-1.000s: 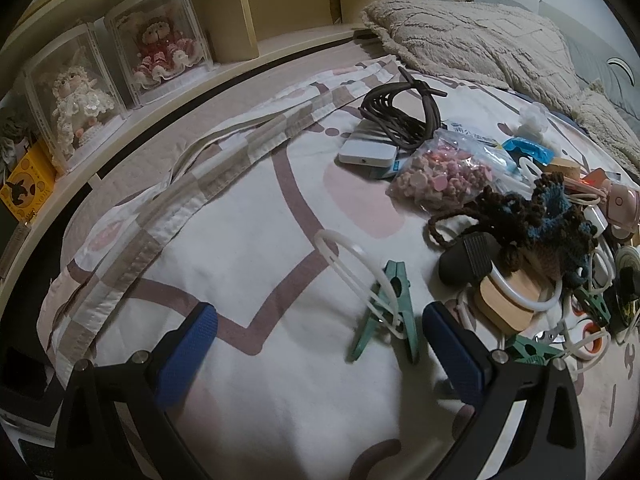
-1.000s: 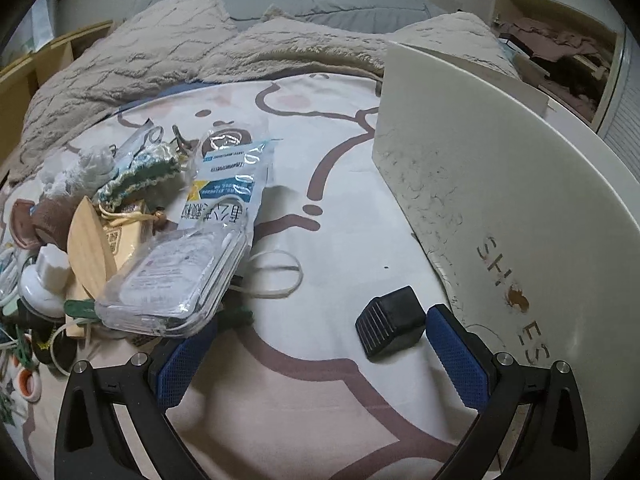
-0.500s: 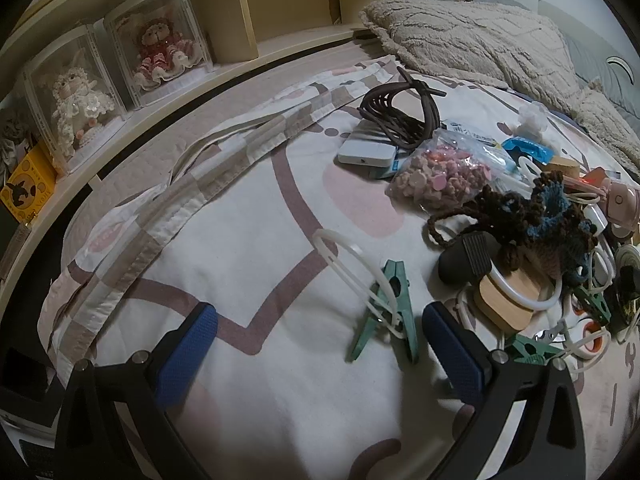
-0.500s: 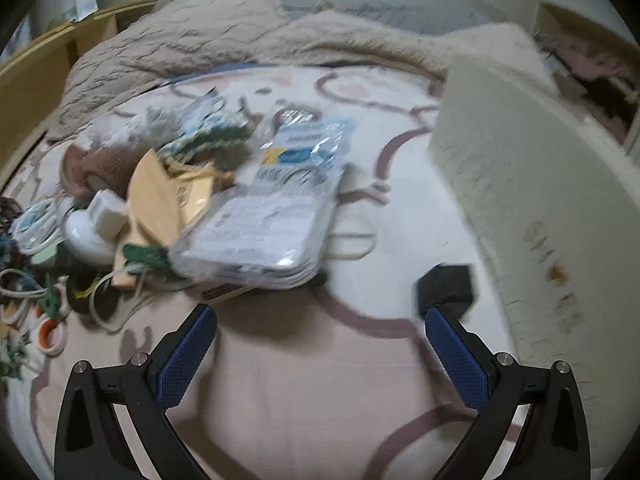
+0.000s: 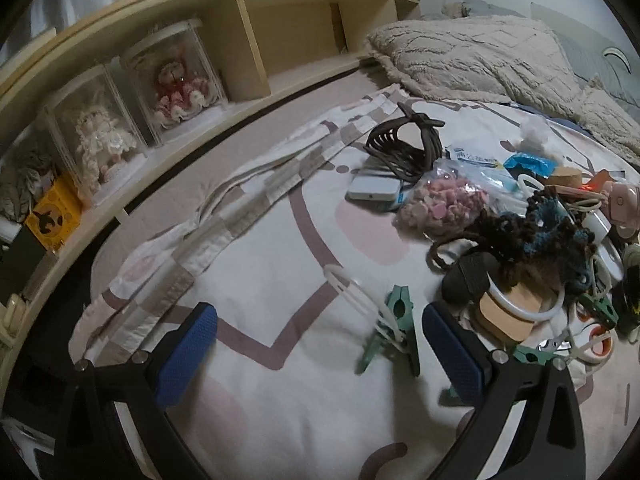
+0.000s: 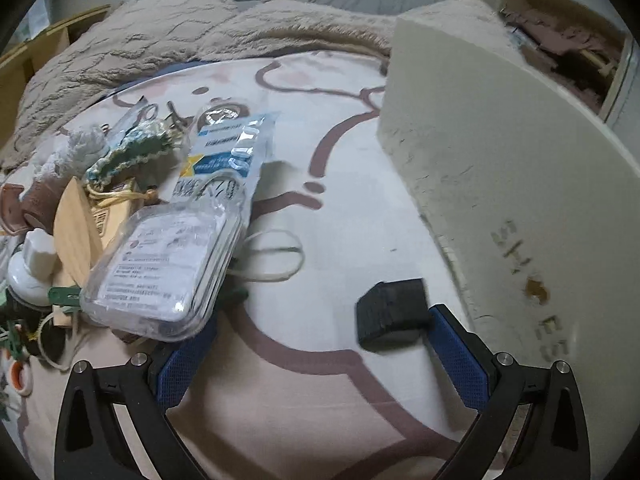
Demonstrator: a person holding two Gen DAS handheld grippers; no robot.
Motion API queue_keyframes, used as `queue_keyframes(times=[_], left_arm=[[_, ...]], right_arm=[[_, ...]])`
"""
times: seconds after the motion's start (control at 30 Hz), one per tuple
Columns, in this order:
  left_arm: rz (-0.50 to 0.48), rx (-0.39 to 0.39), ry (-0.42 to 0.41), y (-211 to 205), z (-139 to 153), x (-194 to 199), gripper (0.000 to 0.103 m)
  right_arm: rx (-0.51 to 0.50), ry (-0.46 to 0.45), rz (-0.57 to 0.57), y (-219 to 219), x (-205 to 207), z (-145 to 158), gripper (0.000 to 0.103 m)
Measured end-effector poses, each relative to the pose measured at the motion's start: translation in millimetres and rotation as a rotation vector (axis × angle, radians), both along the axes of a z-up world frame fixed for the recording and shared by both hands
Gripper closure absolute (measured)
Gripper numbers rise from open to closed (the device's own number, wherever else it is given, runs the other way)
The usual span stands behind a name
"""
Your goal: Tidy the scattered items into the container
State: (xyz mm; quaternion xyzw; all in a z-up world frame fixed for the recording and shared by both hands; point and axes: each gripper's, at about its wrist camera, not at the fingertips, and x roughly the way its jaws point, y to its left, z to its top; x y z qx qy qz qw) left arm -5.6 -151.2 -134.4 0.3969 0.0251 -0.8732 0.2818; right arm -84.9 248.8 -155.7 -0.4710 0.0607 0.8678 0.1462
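Observation:
My left gripper (image 5: 320, 354) is open low over the bed sheet, with a green clothes peg (image 5: 394, 320) and a white plastic ring (image 5: 356, 292) just ahead of its right finger. A heap of small items lies further right: a bag of pink pieces (image 5: 436, 206), a brown hair claw (image 5: 404, 148), dark yarn (image 5: 532, 232). My right gripper (image 6: 320, 354) is open too. A small black block (image 6: 390, 312) sits by its right finger. A clear plastic pack (image 6: 168, 268) overhangs its left finger. The white box (image 6: 500, 168) marked SHOES stands to the right.
A wooden shelf (image 5: 260, 36) with two doll cases (image 5: 172, 80) runs along the left of the bed. A beige blanket (image 5: 480, 56) is bunched at the head. A wooden piece (image 6: 74, 236) and a white bottle (image 6: 30, 268) lie in the pile left of the right gripper.
The right gripper swung left toward the pile, then back right; the black block is again close to its right finger. The left gripper has hardly moved.

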Motion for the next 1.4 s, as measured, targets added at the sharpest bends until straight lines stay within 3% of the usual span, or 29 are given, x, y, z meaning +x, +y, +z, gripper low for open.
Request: queue_keyframes(times=[0.23, 0.37, 0.73, 1.1, 1.2, 1.4], left_arm=[[-0.012, 0.110, -0.008, -6, -7, 0, 0.000], [-0.008, 0.141, -0.042, -9, -16, -4, 0.000], [-0.001, 0.209, -0.040, -16, -22, -2, 0.000], [0.002, 0.246, 0.004, -18, -21, 4, 0.000], [0.000, 0.253, 0.019, -18, -19, 6, 0.003], [-0.021, 0.235, 0.037, -13, -15, 8, 0.024]], right_arm=[[-0.104, 0.026, 0.100, -11, 3, 0, 0.000], [-0.112, 0.046, 0.159, -26, 8, 2, 0.000], [-0.187, 0.084, 0.006, -2, 29, 3, 0.000], [-0.082, 0.043, 0.008, -17, 37, -5, 0.000], [-0.057, 0.036, 0.015, -20, 40, -7, 0.000], [-0.036, 0.043, 0.028, -24, 45, -8, 0.000]])
